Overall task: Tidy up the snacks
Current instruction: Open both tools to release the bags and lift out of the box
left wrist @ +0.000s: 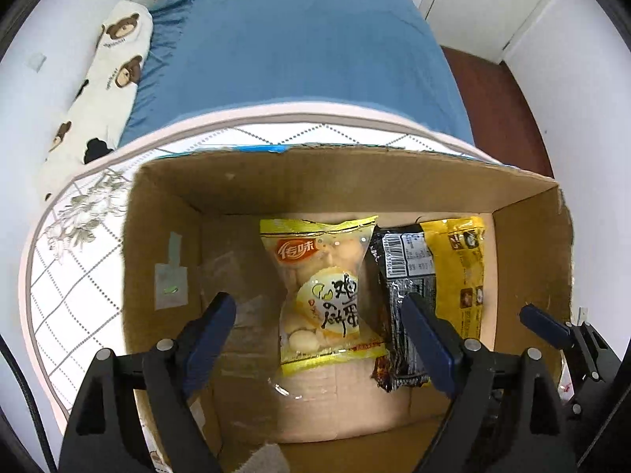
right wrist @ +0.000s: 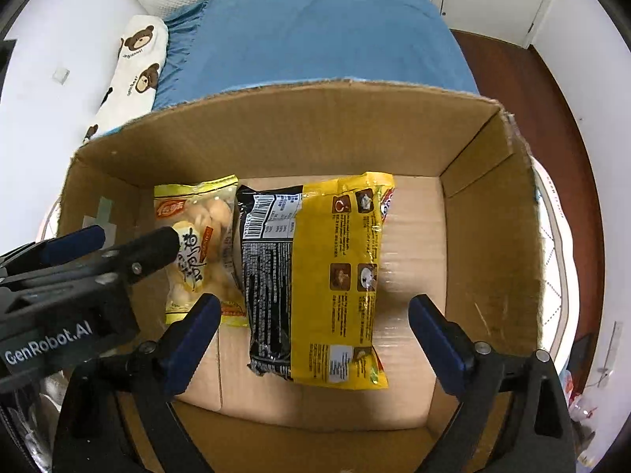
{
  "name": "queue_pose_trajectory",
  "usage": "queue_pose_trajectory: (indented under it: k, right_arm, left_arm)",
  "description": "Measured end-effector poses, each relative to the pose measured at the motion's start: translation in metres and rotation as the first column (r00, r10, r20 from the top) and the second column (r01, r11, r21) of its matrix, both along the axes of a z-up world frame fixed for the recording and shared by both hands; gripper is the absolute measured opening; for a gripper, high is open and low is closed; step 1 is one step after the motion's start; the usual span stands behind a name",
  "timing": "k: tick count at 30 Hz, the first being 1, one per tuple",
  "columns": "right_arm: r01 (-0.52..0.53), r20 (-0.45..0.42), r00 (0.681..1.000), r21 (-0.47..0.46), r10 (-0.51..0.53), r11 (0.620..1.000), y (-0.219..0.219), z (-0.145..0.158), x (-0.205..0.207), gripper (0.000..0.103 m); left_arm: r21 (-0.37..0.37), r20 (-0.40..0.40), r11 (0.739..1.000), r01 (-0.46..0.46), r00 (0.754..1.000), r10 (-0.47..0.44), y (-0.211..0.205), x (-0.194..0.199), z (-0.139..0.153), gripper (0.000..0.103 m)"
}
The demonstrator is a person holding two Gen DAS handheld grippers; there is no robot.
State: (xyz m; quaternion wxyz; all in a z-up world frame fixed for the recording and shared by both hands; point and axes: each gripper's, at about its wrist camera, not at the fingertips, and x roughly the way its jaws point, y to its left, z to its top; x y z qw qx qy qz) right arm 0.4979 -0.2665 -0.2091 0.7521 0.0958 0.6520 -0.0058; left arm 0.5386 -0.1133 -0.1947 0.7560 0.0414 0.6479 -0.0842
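An open cardboard box (left wrist: 276,181) (right wrist: 276,126) holds two snack packs lying flat on its floor. A yellow clear-window pack of round biscuits (left wrist: 327,291) (right wrist: 197,244) lies left of a black and yellow packet (left wrist: 437,272) (right wrist: 315,276). My left gripper (left wrist: 319,339) is open and empty above the biscuit pack, fingers either side of it. It also shows in the right wrist view (right wrist: 126,244). My right gripper (right wrist: 315,339) is open and empty above the black and yellow packet. Its finger shows in the left wrist view (left wrist: 544,325).
The box stands on a round table (left wrist: 79,260) with a white diamond-pattern cloth. Behind it is a bed with a blue sheet (left wrist: 299,43) and a bear-print pillow (left wrist: 106,79). Dark wood floor (left wrist: 497,106) lies to the right.
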Motion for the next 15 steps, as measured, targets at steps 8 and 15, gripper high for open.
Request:
queue_pose_trajectory:
  k: [8, 15]
  right_arm:
    - [0.017, 0.107, 0.994, -0.078, -0.009, 0.997, -0.004, 0.047, -0.048, 0.098]
    - [0.019, 0.227, 0.974, -0.119, 0.008, 0.993, -0.005, 0.094, -0.101, 0.098]
  left_arm:
    - [-0.001, 0.142, 1.0, -0.004, 0.99, 0.004, 0.011, -0.052, 0.048, 0.086]
    - [-0.014, 0.285, 1.0, -0.005, 0.958, 0.009, 0.021, -0.11, 0.097, 0.086]
